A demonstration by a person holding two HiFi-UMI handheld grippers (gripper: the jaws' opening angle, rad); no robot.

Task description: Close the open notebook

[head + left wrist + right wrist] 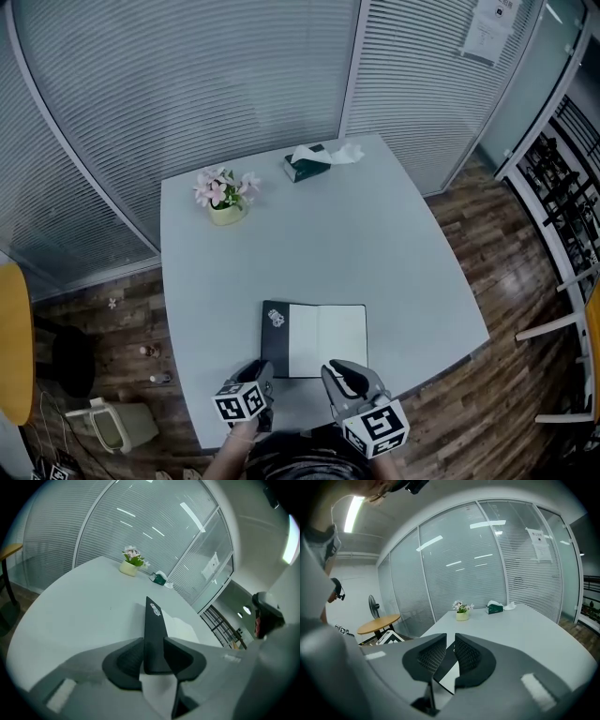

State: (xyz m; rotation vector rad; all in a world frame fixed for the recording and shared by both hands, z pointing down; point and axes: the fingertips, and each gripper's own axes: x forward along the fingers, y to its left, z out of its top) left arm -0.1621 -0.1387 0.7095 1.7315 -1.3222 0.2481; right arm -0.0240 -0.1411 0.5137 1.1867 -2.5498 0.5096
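Observation:
The notebook (pixel 326 339) lies open near the front edge of the pale table (pixel 384 234), white pages up. Its black cover (pixel 274 339) is at the left. My left gripper (pixel 261 379) is at the cover's front corner. In the left gripper view the cover (pixel 154 625) stands on edge, lifted off the table, and the left gripper (pixel 153 657) is shut on it with both pads against it. My right gripper (pixel 343 377) hovers at the notebook's front edge. In the right gripper view, the right gripper (pixel 450 654) has its jaws a narrow gap apart, and the notebook shows through that gap.
A pot of pink flowers (pixel 225 199) and a green tissue box (pixel 307 165) stand at the table's far side. Glass walls with blinds run behind. A round yellow table (pixel 11 337) and a bin (pixel 117 422) are at the left on the wooden floor.

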